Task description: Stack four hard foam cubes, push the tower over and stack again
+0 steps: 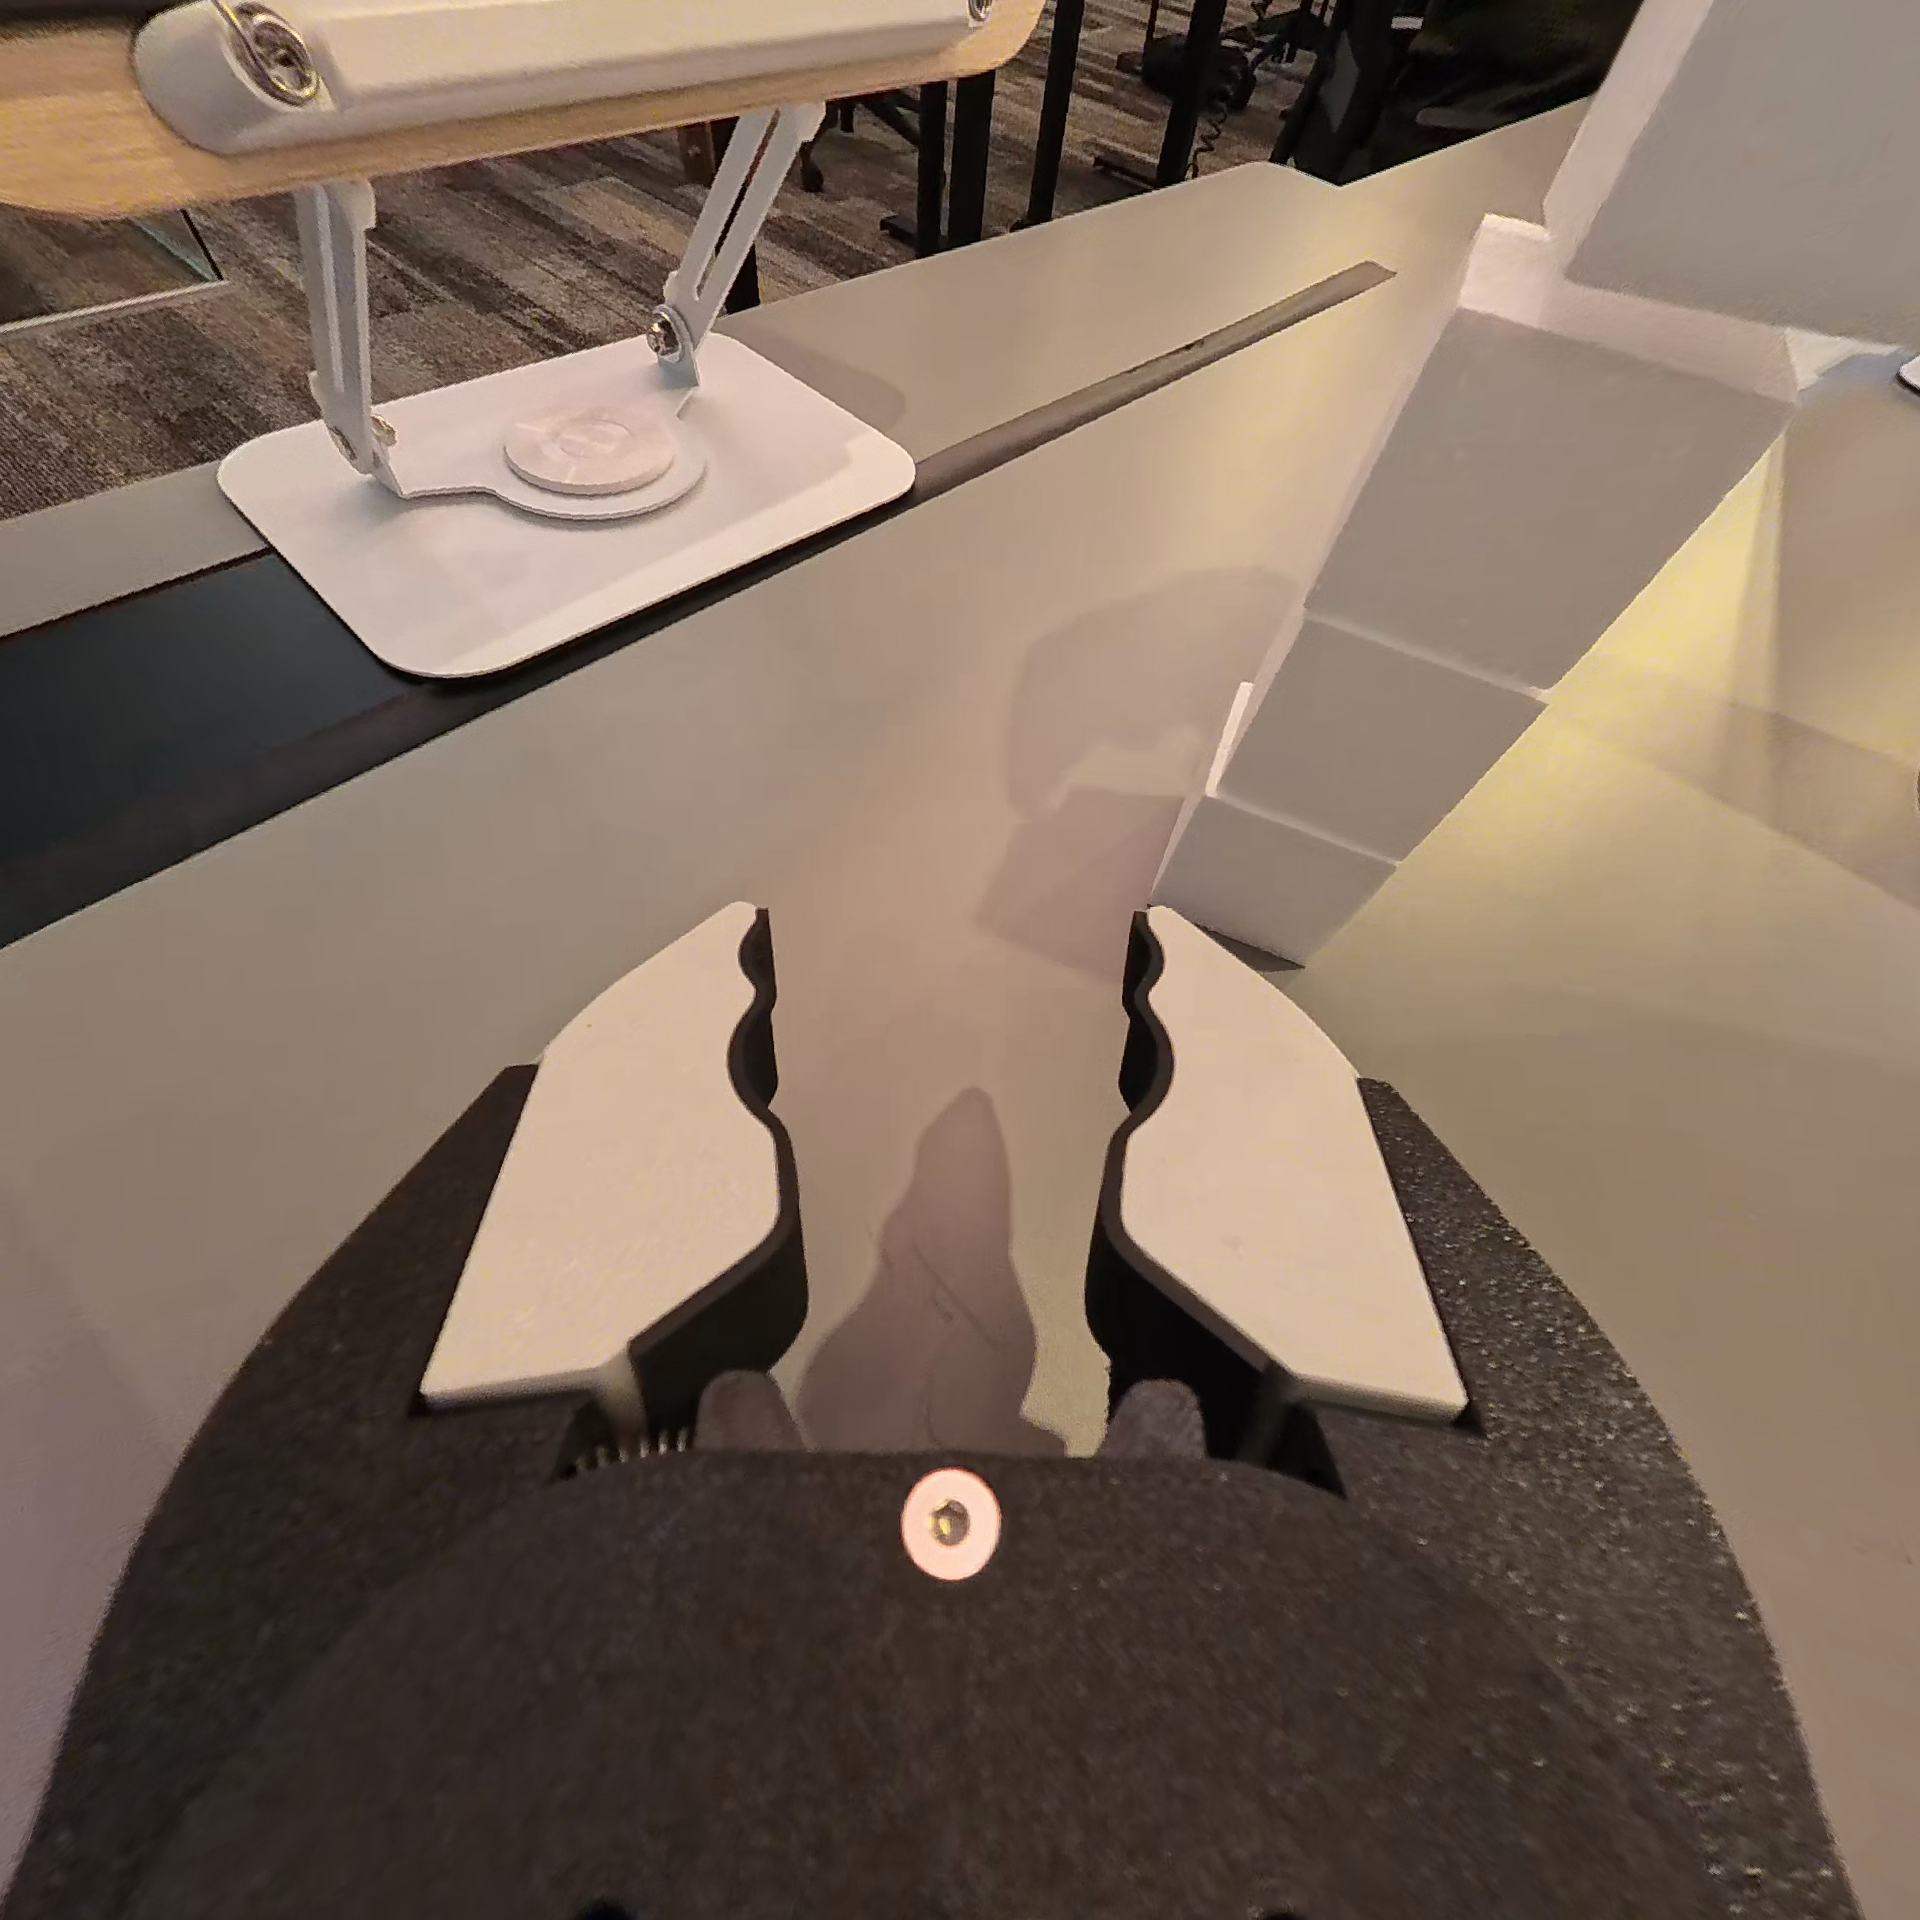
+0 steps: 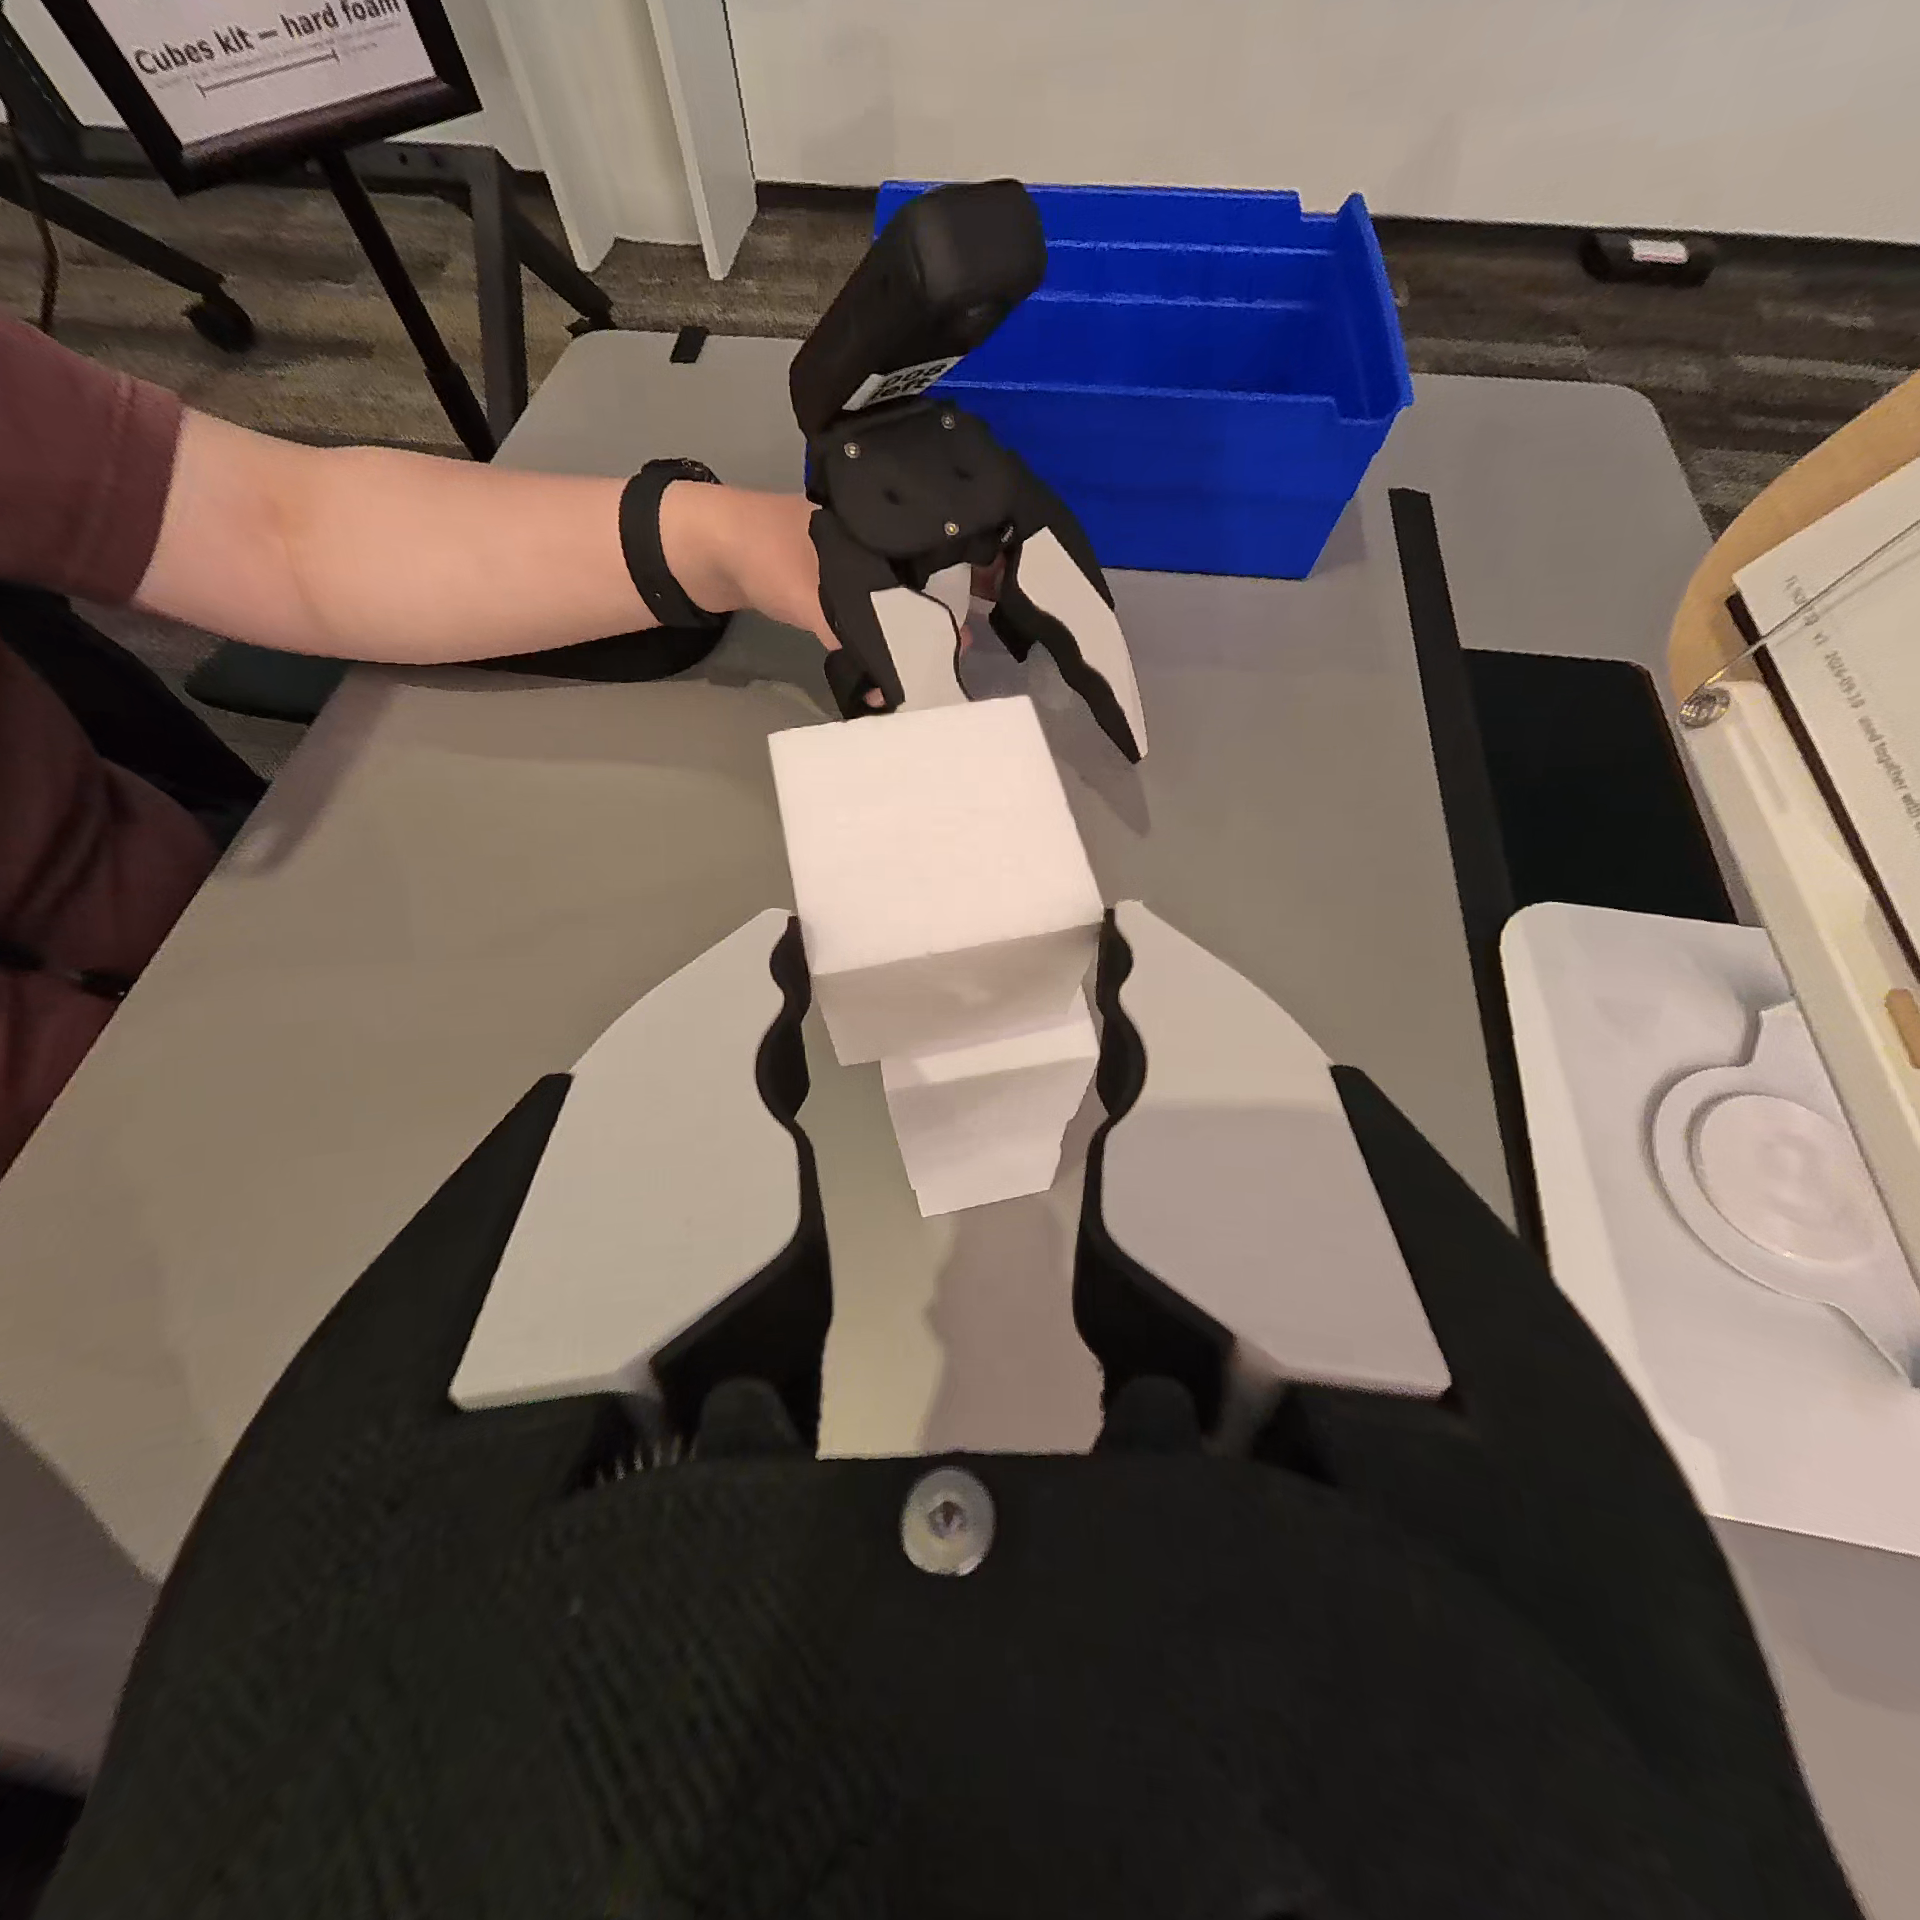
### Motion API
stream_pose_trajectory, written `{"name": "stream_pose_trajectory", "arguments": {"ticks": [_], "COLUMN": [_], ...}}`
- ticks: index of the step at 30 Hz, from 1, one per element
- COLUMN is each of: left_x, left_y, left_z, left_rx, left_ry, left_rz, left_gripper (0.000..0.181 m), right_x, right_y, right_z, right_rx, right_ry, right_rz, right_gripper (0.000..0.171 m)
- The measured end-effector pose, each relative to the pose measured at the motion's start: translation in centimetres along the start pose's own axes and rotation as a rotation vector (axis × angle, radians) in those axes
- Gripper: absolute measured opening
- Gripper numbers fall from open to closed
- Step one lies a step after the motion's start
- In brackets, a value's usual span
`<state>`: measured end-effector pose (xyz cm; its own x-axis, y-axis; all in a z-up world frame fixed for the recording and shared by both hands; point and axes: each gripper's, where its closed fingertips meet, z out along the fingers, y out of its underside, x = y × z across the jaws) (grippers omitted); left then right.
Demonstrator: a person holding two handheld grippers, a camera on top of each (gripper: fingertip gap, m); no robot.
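A tower of white hard foam cubes (image 1: 1382,748) stands on the grey table (image 1: 623,987), to the right of my left gripper (image 1: 951,925). The left gripper is open and empty, low over the table. In the right wrist view my right gripper (image 2: 951,925) has one finger on each side of the top cube (image 2: 925,821), closed against its sides. That cube sits slightly left of the cubes beneath (image 2: 982,1132). The left gripper (image 2: 1003,727) shows open just behind the tower.
A blue bin (image 2: 1195,416) stands at the table's far end. A white stand base (image 1: 571,520) lies on the table and also shows at the right in the right wrist view (image 2: 1714,1247). A person's forearm (image 2: 416,561) reaches in from the left. A framed sign (image 2: 281,62) stands behind. Some 20 centimetres of space lies between my two pairs of fingers. The white stand base (image 1: 571,520) lies some 25 centimetres from my left tips, 30 centimetres from my right tips.
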<state>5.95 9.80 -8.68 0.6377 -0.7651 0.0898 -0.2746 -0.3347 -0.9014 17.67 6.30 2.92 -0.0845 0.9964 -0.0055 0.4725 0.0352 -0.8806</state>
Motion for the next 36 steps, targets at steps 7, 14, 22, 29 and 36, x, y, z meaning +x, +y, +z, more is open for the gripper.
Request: {"name": "stream_pose_trajectory", "arguments": {"ticks": [7, 14, 22, 29, 36], "left_x": [0.1, 0.3, 0.2, 0.4, 0.2], "left_y": [0.4, 0.9, 1.8, 1.9, 1.7], "left_z": [0.3, 0.6, 1.1, 1.2, 1.1], "left_rx": [-0.022, -0.045, -0.094, -0.097, -0.086], "left_ry": [-0.001, 0.000, -0.017, -0.014, -0.014], "left_rz": [0.015, 0.027, 0.064, 0.072, 0.057], "left_gripper": [0.065, 0.065, 0.064, 0.065, 0.065], "right_x": [0.7, 1.1, 1.1, 0.9, 0.9], "right_y": [0.3, 0.5, 0.6, 0.7, 0.5], "right_z": [-0.5, -0.4, -0.1, -0.1, -0.3], "right_rx": [-0.013, -0.011, -0.024, -0.009, 0.012], "right_ry": [0.028, 0.042, 0.043, 0.030, 0.064], "right_rz": [0.010, 0.009, -0.009, -0.023, -0.039], "right_gripper": [0.055, 0.055, 0.055, 0.055, 0.070]}}
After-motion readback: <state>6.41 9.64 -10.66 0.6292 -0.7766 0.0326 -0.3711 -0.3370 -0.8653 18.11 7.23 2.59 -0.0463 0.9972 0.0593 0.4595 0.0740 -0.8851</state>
